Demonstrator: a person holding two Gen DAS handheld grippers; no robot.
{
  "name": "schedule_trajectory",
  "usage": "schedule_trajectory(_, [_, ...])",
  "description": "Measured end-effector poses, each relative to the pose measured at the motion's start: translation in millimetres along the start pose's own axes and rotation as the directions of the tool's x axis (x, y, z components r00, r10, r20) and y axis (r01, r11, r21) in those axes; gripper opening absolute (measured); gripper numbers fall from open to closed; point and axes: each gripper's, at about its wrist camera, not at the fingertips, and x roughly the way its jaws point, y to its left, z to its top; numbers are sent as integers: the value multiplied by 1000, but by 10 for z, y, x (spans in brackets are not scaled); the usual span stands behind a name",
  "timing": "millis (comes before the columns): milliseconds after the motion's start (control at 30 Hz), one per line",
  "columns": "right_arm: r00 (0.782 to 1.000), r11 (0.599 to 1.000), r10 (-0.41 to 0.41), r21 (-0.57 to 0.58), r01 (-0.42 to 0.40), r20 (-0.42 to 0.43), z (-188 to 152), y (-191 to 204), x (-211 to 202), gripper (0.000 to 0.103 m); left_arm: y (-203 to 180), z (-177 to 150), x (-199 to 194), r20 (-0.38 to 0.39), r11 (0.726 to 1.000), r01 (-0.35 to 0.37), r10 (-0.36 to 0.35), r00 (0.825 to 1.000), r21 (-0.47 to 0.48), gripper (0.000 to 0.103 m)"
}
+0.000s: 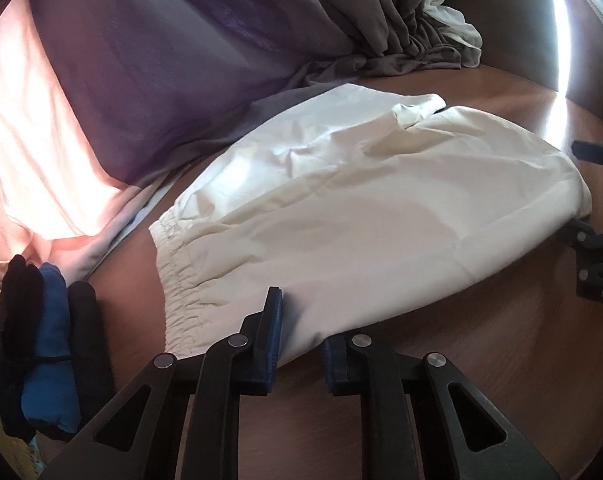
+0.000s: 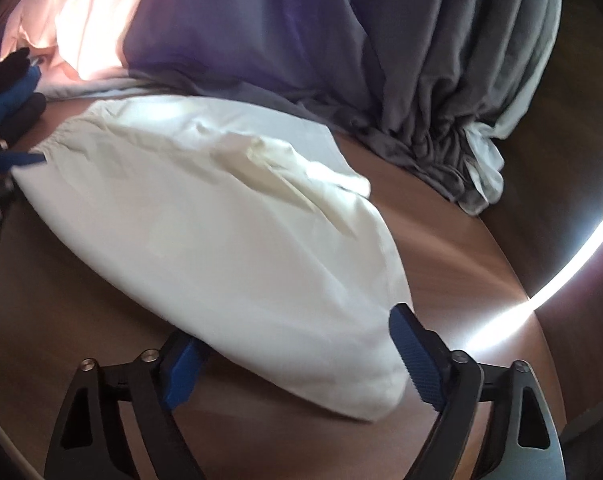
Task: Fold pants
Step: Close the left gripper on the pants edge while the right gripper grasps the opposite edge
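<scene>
I had the white pants [image 1: 361,208] lying folded on the brown table [image 1: 481,360], waistband toward the left gripper [image 1: 299,340] and the far folded end toward the right gripper [image 2: 297,360]. My left claw was nearly closed with the near edge of the cloth, just beside the elastic waistband [image 1: 179,280], running between its blue pads [image 1: 275,320]; whether those pads had truly bitten the fabric I could not tell, since the cloth covered the gap and the view there was dim. My right claw stood wide apart, its pads straddling the rounded end of the pants without pressing on it. The chief risk, as I judged it, was uneven grip: if the left held and the right did not, lifting would drag one corner up while the other stayed flat, twisting the fold. The left might also have caught only the top layer, so the lower layers would slip out and the stack would open. The small flap [image 1: 417,110] sticking up on the far edge looked loose and could flop over when the cloth moved. Behind, the grey curtain [image 2: 441,80] pooled onto the table close to the pants, and a sweep that way could snag it. A dark and blue bundle [image 1: 45,344] sat just beside the waistband, near enough for my left claw to knock.
</scene>
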Motion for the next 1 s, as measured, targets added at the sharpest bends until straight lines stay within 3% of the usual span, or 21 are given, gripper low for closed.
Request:
schedule_trajectory(133, [998, 998, -58, 6, 58, -29, -100, -107, -2, 73, -13, 2, -12, -4, 1000, -13, 13, 1000, 3, 19])
schedule_trajectory(300, [997, 997, -79, -14, 79, -23, -111, -150, -72, 47, -1, -20, -38, -19, 1000, -23, 23, 1000, -11, 16])
schedule_trajectory(367, [997, 998, -55, -25, 53, -52, -133, -152, -45, 27, 3, -31, -64, -19, 999, -27, 26, 999, -18, 12])
schedule_trajectory(467, [996, 999, -32, -5, 32, -81, -156, -199, -86, 11, 18, -56, -125, -19, 999, -15, 14, 1000, -31, 8])
schedule_trajectory(700, [999, 999, 17, 49, -15, -41, 36, -357, -477, 5, 104, -48, -417, 0, 997, -3, 3, 1000, -81, 4])
schedule_trajectory(1000, [992, 986, 73, 141, -87, 103, 406, -628, -1197, 4, 209, 36, -998, 72, 992, -29, 38, 997, -123, 4])
